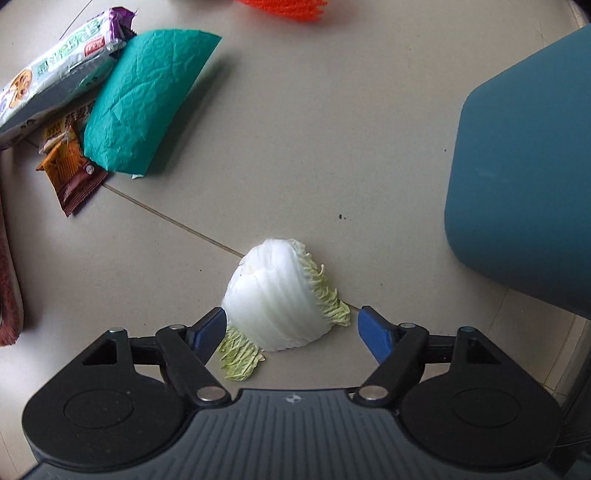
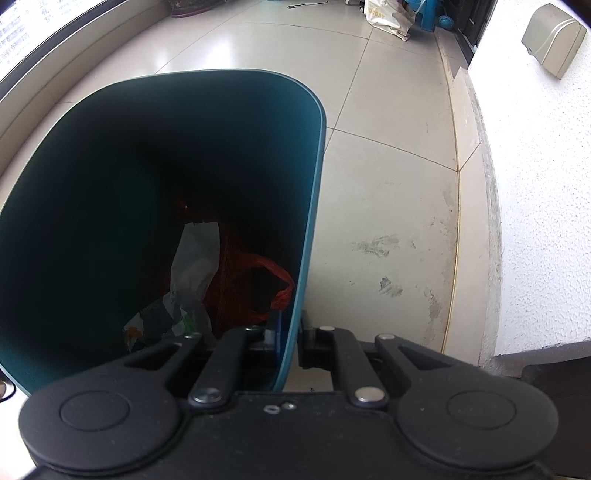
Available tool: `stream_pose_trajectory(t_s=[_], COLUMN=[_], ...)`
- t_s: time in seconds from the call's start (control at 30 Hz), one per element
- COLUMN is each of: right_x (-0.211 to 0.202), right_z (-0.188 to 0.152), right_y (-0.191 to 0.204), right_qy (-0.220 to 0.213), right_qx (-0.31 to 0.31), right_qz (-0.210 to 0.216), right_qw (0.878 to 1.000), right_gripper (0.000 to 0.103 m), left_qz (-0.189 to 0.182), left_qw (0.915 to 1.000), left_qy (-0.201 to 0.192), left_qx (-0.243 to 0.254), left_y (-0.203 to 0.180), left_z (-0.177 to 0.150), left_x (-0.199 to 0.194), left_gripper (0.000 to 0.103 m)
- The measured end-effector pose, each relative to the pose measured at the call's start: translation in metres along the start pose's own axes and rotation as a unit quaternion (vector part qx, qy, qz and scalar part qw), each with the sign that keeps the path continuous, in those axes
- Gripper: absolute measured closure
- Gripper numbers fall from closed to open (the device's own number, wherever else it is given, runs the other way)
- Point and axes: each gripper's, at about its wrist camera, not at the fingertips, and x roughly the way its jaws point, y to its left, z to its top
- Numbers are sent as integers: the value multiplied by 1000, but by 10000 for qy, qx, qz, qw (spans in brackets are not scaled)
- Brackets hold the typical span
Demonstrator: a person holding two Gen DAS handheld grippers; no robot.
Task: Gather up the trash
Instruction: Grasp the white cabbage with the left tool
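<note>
A cut piece of white cabbage (image 1: 275,295) with pale green frilly edges lies on the tiled floor. My left gripper (image 1: 291,330) is open, its blue pads on either side of the cabbage's near end. The left pad (image 1: 210,330) touches or nearly touches it; the right pad (image 1: 373,334) stands apart. My right gripper (image 2: 290,343) is shut on the rim of the teal trash bin (image 2: 314,155), one finger inside and one outside the wall. Inside the bin lie a red plastic bag (image 2: 255,284) and a white wrapper (image 2: 192,258). The bin's outer wall shows in the left wrist view (image 1: 524,184).
At the left lie a teal paper sheet (image 1: 147,103), a white and purple snack bag (image 1: 59,66) and a brown snack packet (image 1: 70,173). An orange net (image 1: 284,9) lies at the top edge. A white wall (image 2: 535,203) with a raised ledge runs right of the bin.
</note>
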Motion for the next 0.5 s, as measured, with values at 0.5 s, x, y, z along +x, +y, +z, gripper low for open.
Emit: stream_pose_trajectory(t_s=[0.5], right_x=[-2], right_z=[0], right_y=[-3], right_qy=[-3], right_qx=[-17], right_qz=[137], right_qw=[9999], right_gripper=[94], left_qz=[871], left_qw=[9834], left_qy=[-281], left_qx=[1564], left_y=[-30], left_z=[-29], left_x=[41], left_gripper=[18])
